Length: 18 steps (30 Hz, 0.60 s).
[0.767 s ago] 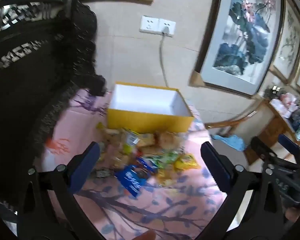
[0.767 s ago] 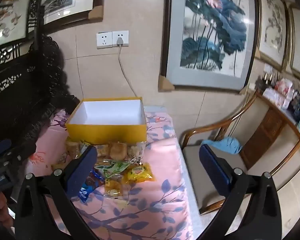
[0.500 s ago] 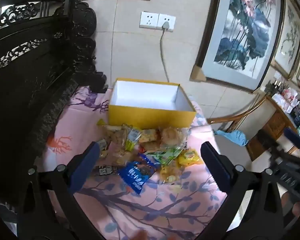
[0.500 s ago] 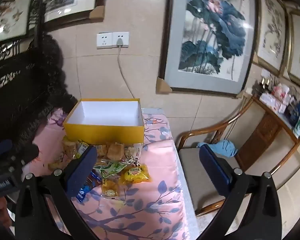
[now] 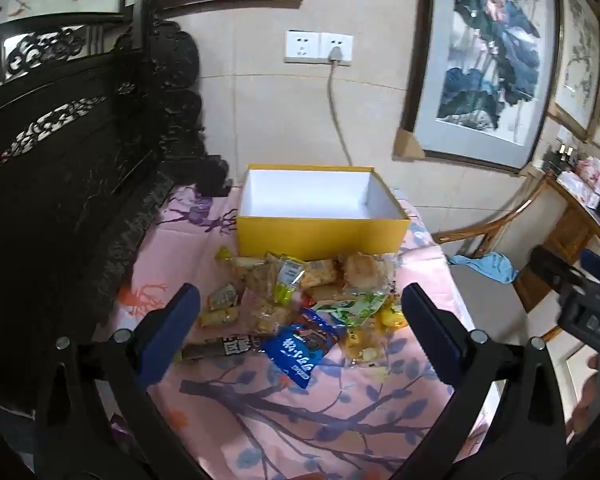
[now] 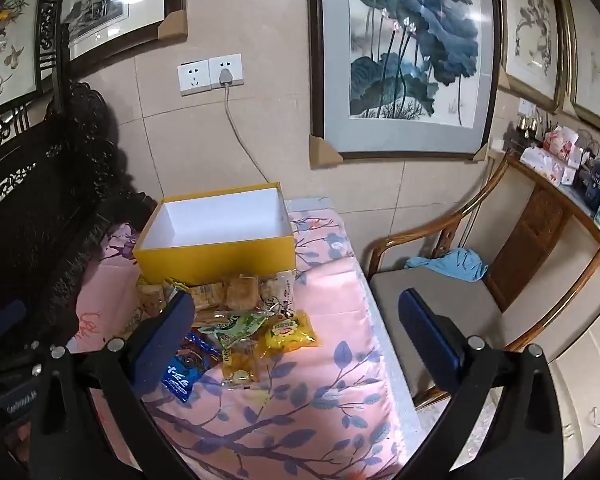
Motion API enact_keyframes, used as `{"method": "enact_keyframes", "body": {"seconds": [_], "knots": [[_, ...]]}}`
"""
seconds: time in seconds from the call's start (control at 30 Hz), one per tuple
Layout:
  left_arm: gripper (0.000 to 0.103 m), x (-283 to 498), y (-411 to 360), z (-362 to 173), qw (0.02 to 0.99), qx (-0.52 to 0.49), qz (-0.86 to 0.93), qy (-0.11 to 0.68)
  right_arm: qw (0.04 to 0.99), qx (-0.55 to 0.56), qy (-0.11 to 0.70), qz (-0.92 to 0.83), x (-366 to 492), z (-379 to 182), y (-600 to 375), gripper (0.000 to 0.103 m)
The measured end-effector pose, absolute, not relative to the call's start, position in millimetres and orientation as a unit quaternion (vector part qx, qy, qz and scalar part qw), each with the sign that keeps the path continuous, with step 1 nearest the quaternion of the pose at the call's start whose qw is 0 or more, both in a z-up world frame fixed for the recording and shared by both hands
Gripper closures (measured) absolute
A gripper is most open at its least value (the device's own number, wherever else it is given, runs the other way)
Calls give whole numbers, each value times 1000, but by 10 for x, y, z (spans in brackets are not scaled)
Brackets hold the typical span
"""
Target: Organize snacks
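Observation:
An empty yellow box with a white inside stands at the back of a pink flowered table. A pile of wrapped snacks lies just in front of it, with a blue packet nearest me. My left gripper is open and empty, above the table before the pile. My right gripper is open and empty, over the table's right side. The box, the pile and a yellow packet also show in the right wrist view.
A dark carved wooden bench borders the table on the left. A wooden armchair with a blue cloth stands to the right. A tiled wall with sockets and framed paintings is behind. My right gripper's body shows at the far right.
Both grippers have moved a little closer to the table and steadied. The snacks and the box have not moved. Both jaws stay open.

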<state>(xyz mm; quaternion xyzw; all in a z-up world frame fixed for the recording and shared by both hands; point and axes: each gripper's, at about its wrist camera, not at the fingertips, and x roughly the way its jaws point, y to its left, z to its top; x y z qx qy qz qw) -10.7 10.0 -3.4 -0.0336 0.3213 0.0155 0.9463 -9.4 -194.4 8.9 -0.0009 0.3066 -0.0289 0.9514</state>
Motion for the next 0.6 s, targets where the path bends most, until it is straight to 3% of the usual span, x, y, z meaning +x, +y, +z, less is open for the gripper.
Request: {"method": "enact_keyframes", "body": {"seconds": [0.6], "knots": [[2,-173,175,-104,942,-22,28,333,945,-2,327,-9,-106,62,-1888,1]]}}
